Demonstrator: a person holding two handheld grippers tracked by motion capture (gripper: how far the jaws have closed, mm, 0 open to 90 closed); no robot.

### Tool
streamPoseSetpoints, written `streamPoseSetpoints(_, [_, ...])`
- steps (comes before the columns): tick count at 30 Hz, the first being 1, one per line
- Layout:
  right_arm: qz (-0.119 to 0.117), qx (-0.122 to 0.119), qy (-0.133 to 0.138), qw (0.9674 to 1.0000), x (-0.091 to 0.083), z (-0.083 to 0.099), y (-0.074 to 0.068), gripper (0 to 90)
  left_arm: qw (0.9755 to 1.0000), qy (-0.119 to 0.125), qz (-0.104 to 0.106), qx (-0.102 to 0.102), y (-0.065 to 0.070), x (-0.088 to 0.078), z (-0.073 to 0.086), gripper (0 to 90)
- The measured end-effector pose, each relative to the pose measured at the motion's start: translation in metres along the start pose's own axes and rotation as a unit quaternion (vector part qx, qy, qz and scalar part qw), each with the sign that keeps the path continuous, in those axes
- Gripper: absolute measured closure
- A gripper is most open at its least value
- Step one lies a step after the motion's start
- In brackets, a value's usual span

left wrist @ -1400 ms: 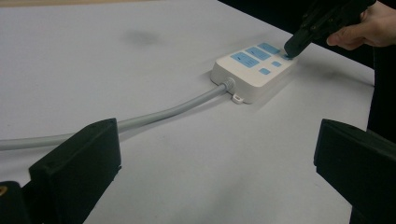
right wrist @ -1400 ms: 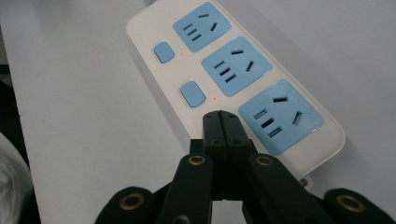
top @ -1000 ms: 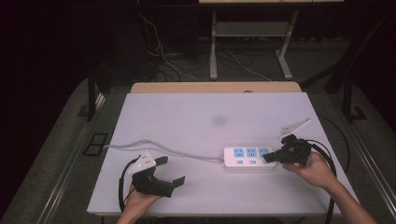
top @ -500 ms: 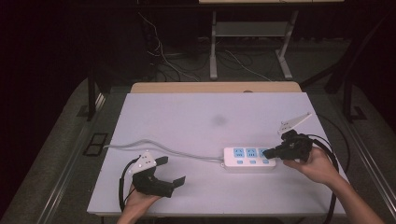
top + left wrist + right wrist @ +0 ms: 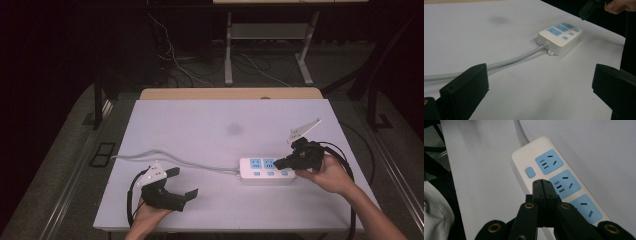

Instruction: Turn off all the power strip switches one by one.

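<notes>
A white power strip (image 5: 265, 169) with blue sockets lies on the white table, right of centre; its grey cable (image 5: 165, 155) runs left to the table's edge. My right gripper (image 5: 276, 163) is shut with nothing in it. It hangs just over the strip, its tip (image 5: 542, 182) beside the middle socket, close to the blue switch (image 5: 530, 172). My left gripper (image 5: 184, 182) rests open near the front left edge, apart from the strip. Between its wide jaws (image 5: 539, 85) I see the cable (image 5: 516, 58) and the strip (image 5: 560, 36) farther off.
The table (image 5: 225, 120) has a wooden strip along its far edge. Behind it are a metal frame (image 5: 265, 35) and loose cables on the dark floor. Each gripper's own black cable loops beside the hand that holds it.
The right gripper has risen a little and its tip has slid left over the strip. The left gripper and the strip have stayed put.
</notes>
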State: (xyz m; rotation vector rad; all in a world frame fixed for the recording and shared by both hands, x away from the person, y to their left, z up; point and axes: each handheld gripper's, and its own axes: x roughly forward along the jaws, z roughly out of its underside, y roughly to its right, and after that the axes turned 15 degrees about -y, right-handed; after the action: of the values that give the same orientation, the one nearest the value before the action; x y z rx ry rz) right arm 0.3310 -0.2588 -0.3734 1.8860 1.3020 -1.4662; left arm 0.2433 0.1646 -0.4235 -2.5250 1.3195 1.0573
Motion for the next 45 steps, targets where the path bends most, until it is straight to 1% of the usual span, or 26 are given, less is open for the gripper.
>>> streamPoseSetpoints(10, [-0.003,-0.004,-0.012,0.9999,0.009,-0.007,-0.003,90.0,1.0,0.0,0.002,0.003,0.001,0.001,0.0,0.0])
streamPoseSetpoints(12, [-0.003,-0.009,-0.014,0.9999,0.011,-0.008,-0.003,90.0,1.0,0.0,0.002,0.004,0.001,0.0,0.0,0.0])
streamPoseSetpoints(16, [-0.003,-0.01,-0.019,0.9998,0.014,-0.01,-0.004,90.0,1.0,0.001,0.002,0.002,0.0,0.0,0.0,0.0])
streamPoseSetpoints(27, [-0.004,-0.01,-0.031,0.9995,0.024,-0.013,-0.001,90.0,1.0,0.001,0.001,0.003,0.001,0.0,0.0,0.0])
streamPoseSetpoints(33, [-0.005,-0.009,-0.036,0.9993,0.029,-0.013,0.002,90.0,1.0,0.001,0.001,0.003,0.0,0.0,0.0,0.0])
streamPoseSetpoints(40, [-0.007,-0.001,-0.046,0.9989,0.038,-0.01,0.007,90.0,1.0,0.0,0.001,0.002,0.0,0.0,0.0,0.0])
streamPoseSetpoints(42, [-0.011,0.001,-0.042,0.9991,0.039,-0.008,0.008,90.0,1.0,0.0,0.001,0.003,0.0,0.0,0.0,0.0])
streamPoseSetpoints(45, [-0.009,0.002,-0.039,0.9992,0.039,-0.007,0.01,90.0,1.0,0.0,0.001,0.003,0.0,0.0,0.0,0.0])
